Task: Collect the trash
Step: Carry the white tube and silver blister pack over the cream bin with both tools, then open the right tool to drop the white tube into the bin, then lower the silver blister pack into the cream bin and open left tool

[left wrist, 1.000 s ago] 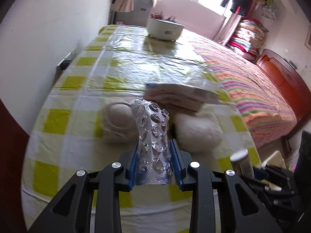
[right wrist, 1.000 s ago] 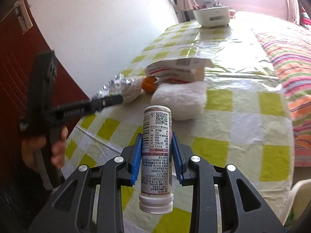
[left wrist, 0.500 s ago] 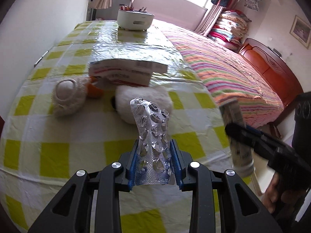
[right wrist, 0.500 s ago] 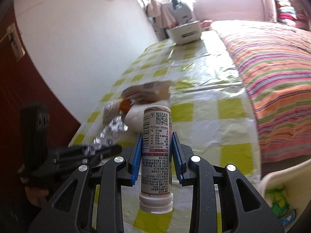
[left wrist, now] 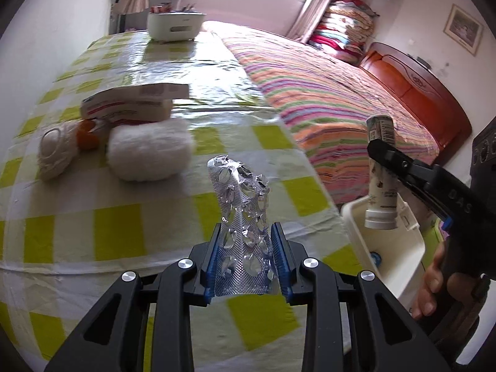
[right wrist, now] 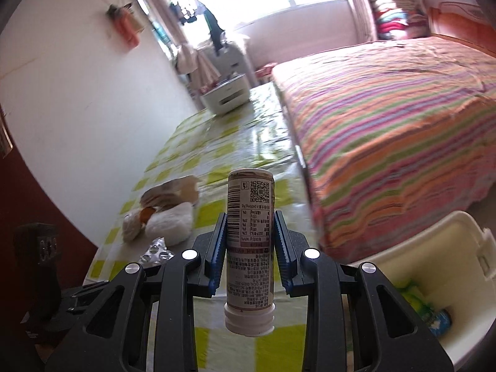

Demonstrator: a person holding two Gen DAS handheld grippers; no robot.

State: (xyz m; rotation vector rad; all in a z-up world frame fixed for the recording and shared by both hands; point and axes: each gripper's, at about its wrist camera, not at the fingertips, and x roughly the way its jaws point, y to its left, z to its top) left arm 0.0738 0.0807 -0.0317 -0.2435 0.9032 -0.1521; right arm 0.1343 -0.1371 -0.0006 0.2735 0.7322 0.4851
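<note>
Beside the table [left wrist: 117, 223] your right tongs [right wrist: 249, 249], pinching the tube [right wrist: 250, 245], had swung to the bin [right wrist: 412, 266] at lower right, left tongs [left wrist: 245, 259] clamping the blister pack [left wrist: 243, 217], so both looked ready to drop.

- My left gripper [left wrist: 245, 259] pinches a crumpled silver blister pack [left wrist: 243, 217], standing upright above the table edge.
- My right gripper [right wrist: 250, 251] clamps a labelled tube [right wrist: 250, 241], white cap toward me, beside the cream bin [right wrist: 446, 266].
</note>
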